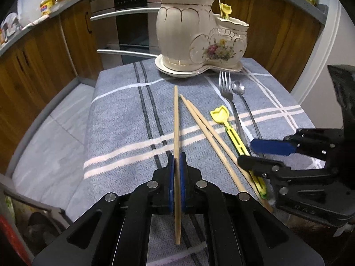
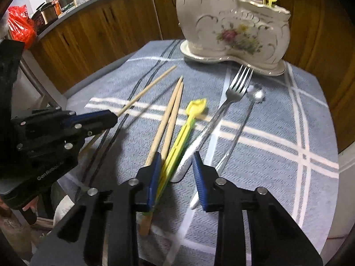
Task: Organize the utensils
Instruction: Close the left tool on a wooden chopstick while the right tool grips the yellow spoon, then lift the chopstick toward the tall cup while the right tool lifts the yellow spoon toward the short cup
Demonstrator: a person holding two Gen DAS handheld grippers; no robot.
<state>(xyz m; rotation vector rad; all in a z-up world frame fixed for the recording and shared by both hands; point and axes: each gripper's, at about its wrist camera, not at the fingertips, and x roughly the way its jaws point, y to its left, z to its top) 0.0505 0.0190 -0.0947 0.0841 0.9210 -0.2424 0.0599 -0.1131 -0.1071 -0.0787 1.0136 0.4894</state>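
My left gripper (image 1: 176, 157) is shut on a single wooden chopstick (image 1: 176, 119) and holds it lengthwise above the cloth; it also shows in the right wrist view (image 2: 146, 90). My right gripper (image 2: 176, 159) is open, its jaws either side of the yellow tulip-topped pick (image 2: 184, 128) and the fork (image 2: 235, 88) handle. Two more chopsticks (image 2: 168, 115) lie just left of the pick. A flower-ended spoon (image 2: 255, 94) lies right of the fork. The cream ceramic holder (image 1: 195, 37) stands at the back with two chopsticks, a gold fork and a yellow pick in it.
A blue-grey checked cloth (image 1: 124, 115) covers the table. Wooden kitchen cabinets (image 1: 40, 66) and an oven (image 1: 131, 28) stand behind it. The table's left edge drops to a grey floor (image 1: 51, 146). A red bag (image 2: 21, 25) sits on the counter at the far left.
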